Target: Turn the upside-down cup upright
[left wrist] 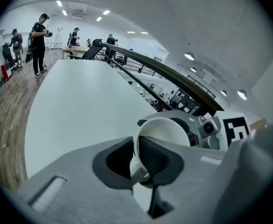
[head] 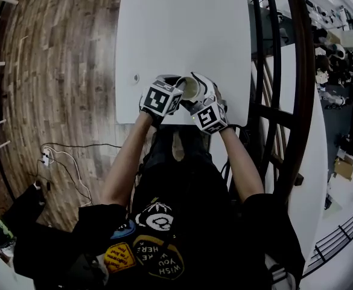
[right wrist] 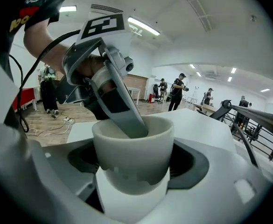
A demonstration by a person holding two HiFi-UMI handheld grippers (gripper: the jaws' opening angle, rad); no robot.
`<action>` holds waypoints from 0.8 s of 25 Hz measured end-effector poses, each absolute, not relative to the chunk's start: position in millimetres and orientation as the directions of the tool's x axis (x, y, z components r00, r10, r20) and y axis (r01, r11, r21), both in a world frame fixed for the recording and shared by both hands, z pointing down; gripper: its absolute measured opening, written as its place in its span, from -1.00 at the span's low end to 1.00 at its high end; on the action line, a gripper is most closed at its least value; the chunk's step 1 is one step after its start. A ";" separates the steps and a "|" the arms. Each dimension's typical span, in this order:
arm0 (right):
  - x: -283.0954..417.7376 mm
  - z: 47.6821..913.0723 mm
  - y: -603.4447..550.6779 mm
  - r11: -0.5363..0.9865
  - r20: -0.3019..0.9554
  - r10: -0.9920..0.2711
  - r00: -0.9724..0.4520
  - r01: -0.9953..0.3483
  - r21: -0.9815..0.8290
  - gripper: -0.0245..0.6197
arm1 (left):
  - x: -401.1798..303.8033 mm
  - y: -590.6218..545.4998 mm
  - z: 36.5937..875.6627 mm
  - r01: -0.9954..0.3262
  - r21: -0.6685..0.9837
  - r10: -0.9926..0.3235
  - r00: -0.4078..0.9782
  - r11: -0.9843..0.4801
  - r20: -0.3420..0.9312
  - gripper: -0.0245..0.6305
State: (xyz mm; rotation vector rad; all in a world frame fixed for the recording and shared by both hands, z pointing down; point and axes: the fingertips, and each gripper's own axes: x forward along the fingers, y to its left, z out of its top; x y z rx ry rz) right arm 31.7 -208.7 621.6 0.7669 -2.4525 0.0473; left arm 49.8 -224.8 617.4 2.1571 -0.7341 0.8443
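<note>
A white cup hangs over the front edge of the white table, caught between both grippers. In the right gripper view the cup sits mouth up, and my right gripper is shut on its body from both sides. My left gripper pinches the cup's wall at the rim, with one jaw inside the mouth and one outside. That inner finger shows dipping into the cup. In the head view the left gripper and right gripper meet at the cup.
Wooden floor lies to the left, with a cable near the person's legs. A dark railing runs along the table's right side. Several people stand beyond the table's far end.
</note>
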 end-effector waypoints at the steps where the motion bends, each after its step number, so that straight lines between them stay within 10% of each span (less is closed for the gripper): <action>1: 29.6 622.2 -207.3 0.840 0.527 -0.508 -0.682 -0.529 0.126 0.33 | 47.7 -223.6 619.0 -0.700 0.393 -0.240 0.623 -0.596 0.744 -0.79; 9: 29.4 617.0 -202.8 0.847 0.425 -0.483 -0.765 -0.531 0.006 0.35 | 29.9 -232.5 614.9 -0.698 0.497 -0.266 0.682 -0.516 0.682 -0.80; 20: 54.5 610.5 -202.4 0.541 0.229 -0.581 -0.781 -0.581 -0.609 0.19 | -6.3 -260.1 602.3 -0.755 0.436 -0.388 0.637 -0.490 0.666 -0.80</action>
